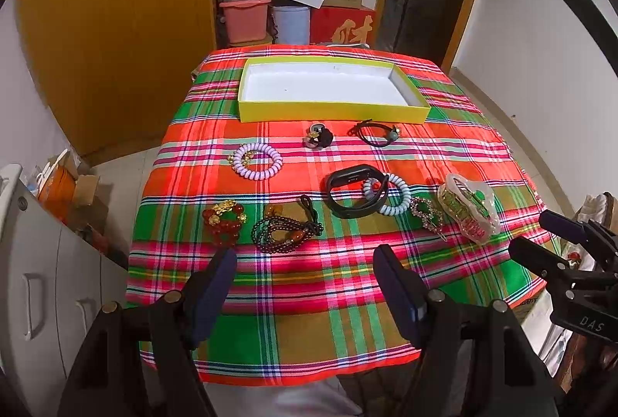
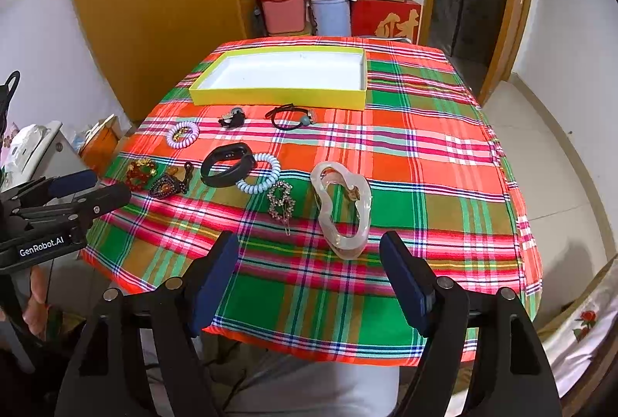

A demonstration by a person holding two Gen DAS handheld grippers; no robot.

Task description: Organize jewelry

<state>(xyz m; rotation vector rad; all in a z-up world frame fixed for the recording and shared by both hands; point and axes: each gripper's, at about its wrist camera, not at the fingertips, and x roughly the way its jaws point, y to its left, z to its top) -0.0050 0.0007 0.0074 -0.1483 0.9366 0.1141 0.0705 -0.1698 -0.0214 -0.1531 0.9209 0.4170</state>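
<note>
I hold my left gripper [image 1: 305, 262] and right gripper [image 2: 309, 247] wide open above the near tablecloth [image 1: 309, 301]; jewelry lies before the far yellow box [image 1: 332, 109].

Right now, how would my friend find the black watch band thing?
Start at the yellow box at the table's far end, then come toward the near edge. The black wristband lies mid-table, overlapping a pale blue coil hair tie; it's the only smooth, solid black loop.
</note>
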